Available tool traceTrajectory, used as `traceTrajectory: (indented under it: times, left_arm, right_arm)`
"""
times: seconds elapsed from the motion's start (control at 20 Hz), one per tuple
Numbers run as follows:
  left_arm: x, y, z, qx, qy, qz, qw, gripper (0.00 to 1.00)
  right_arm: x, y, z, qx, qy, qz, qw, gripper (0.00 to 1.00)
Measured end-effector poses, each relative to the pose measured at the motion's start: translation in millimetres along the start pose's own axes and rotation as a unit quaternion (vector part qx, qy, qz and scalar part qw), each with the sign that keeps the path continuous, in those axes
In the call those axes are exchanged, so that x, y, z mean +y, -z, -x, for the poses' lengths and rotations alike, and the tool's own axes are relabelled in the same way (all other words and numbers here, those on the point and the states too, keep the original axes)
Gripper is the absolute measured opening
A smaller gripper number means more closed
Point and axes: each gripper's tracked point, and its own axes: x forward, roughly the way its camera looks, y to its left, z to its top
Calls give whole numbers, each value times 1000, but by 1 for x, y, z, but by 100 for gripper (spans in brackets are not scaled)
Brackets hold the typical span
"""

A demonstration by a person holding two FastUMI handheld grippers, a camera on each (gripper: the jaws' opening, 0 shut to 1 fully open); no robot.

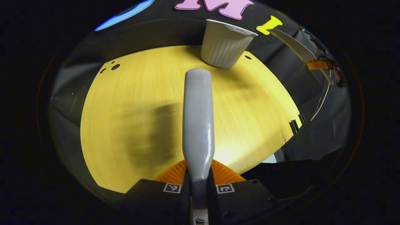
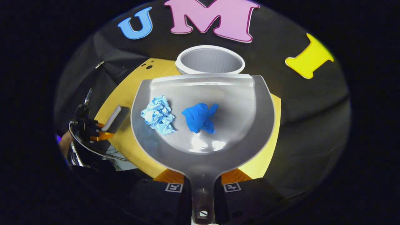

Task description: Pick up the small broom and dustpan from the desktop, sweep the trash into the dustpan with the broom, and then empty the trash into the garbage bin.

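Overhead, dustpan point(image 2: 203, 125) above yellow wooden desktop point(image 1: 131, 103), black-draped booth

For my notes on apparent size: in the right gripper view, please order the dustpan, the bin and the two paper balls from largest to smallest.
1. Dustpan, though nearest the camera.
2. Bin, farther off.
3. Light blue ball and dark blue ball: alike, not ranked.

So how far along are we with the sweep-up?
Sweeping looks done: the pale blue paper ball and the dark blue paper ball both lie in the dustpan. In hand: the right claw grips the dustpan's handle, front edge near the garbage bin; the left claw holds the broom over the desktop. Left: tip the dustpan so the trash drops into the bin.
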Motion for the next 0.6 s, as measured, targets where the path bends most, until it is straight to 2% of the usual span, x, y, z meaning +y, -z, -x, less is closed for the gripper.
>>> traceTrajectory:
  times: [0.1, 0.15, 0.25, 0.3, 0.35, 0.45, 0.5, 0.6]
  left_arm:
    - [2, -4, 9, -11, -6, 7, 1000, 29]
    - [3, -7, 10, -15, -7, 13, 1000, 25]
    - [7, -13, 14, -18, -12, 19, 1000, 26]
    - [8, -14, 15, -22, -18, 16, 999, 29]
    - [10, -17, 19, -27, -22, 15, 999, 26]
    - [9, -18, 24, -32, -23, 28, 999, 30]
    - [7, -19, 26, -33, -18, 44, 998, 26]
    - [11, -20, 29, -42, -15, 60, 997, 26]
  right_arm:
    - [-14, -33, -2, -15, 18, 11, 1000, 32]
    - [-21, -48, -3, -25, 27, 17, 999, 32]
    - [-39, -79, -13, -37, 54, 34, 997, 32]
    - [-45, -87, -17, -40, 66, 40, 996, 32]
    - [-47, -95, -20, -41, 73, 44, 996, 32]
    - [-48, -107, -29, -39, 79, 48, 995, 32]
    - [-51, -116, -37, -45, 88, 54, 994, 32]
    - [-64, -139, -59, -52, 130, 75, 987, 32]
